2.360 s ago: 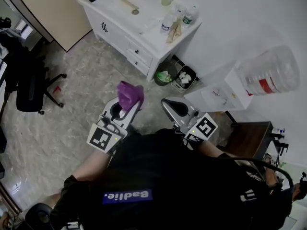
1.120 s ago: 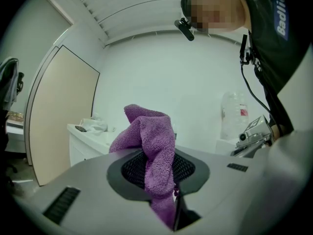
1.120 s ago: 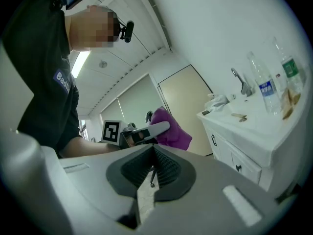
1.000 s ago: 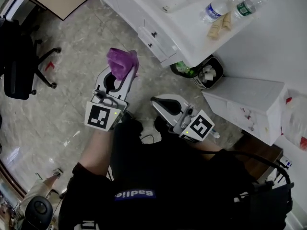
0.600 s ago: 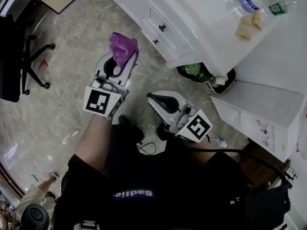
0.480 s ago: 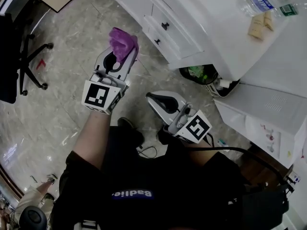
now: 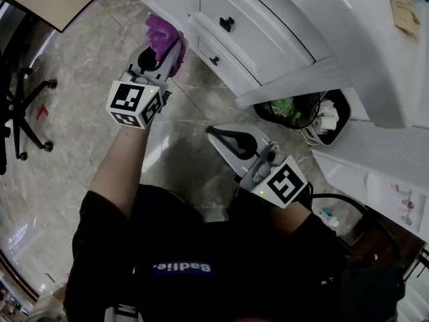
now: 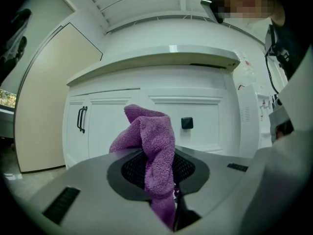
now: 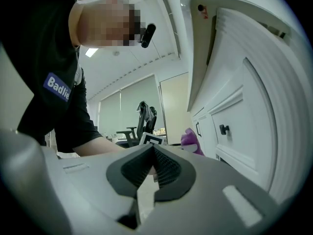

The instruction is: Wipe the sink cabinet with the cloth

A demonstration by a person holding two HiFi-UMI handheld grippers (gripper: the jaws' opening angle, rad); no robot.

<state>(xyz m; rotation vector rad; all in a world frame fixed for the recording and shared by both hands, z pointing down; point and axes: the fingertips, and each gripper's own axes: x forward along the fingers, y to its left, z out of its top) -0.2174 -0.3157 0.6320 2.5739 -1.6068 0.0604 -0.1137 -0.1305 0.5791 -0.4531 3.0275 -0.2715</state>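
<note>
The left hand-held gripper [image 7: 159, 45] pinches the purple cloth [image 8: 152, 146], raised near the white sink cabinet [image 7: 268, 42] drawer fronts. The right hand-held gripper [image 7: 213, 133] hangs lower, its jaws pressed together, holding nothing.

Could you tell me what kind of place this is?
Probably a wash corner in an office: a white sink cabinet with drawers, two waste bins beside it on a stone-look floor, and an office chair further off.
</note>
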